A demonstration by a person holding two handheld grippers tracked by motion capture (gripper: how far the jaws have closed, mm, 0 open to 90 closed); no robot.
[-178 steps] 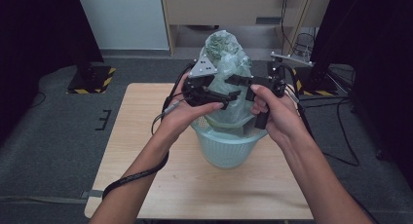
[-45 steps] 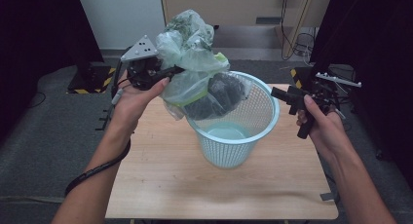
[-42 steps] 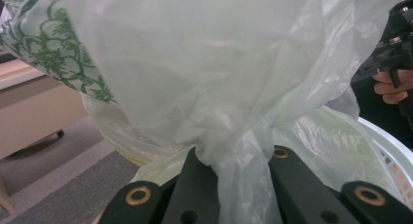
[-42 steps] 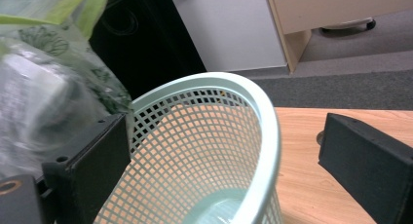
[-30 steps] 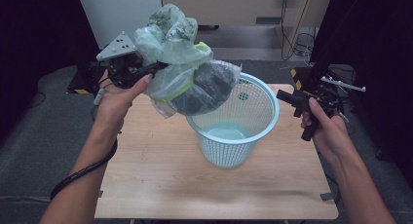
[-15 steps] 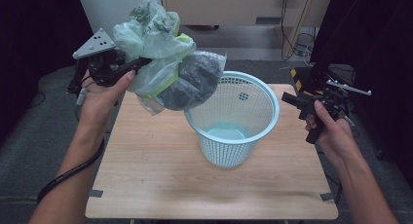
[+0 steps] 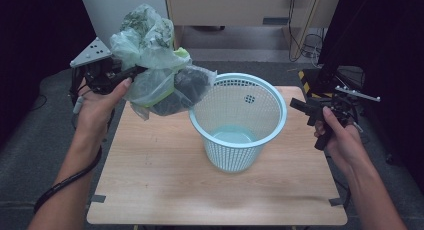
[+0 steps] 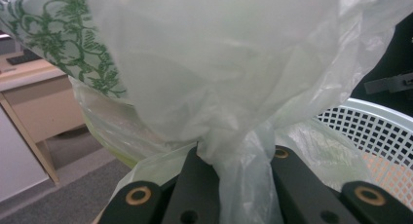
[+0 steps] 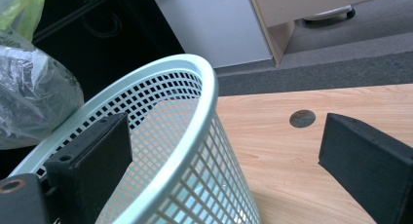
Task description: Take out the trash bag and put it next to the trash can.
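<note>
Bag (image 8: pixel 219 87) neck pinched in left claw (image 8: pixel 234 185), high view: basket (image 7: pixel 235 122) alongside

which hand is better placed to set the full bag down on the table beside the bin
Left. The left gripper is already shut on the gathered neck of the trash bag, which hangs left of the basket above bare table. The right gripper stands open at the basket's right, holding nothing.

the high view looks forward and down from above the person's side onto the whole table (image 7: pixel 165 190) and basket (image 7: pixel 235 120). the left gripper view sits very close against the bag (image 8: pixel 219 78), facing probably toward the basket (image 8: pixel 375 131) rim. the right gripper view looks across the basket (image 9: pixel 185 136) from close by, sharing it with both.
</note>
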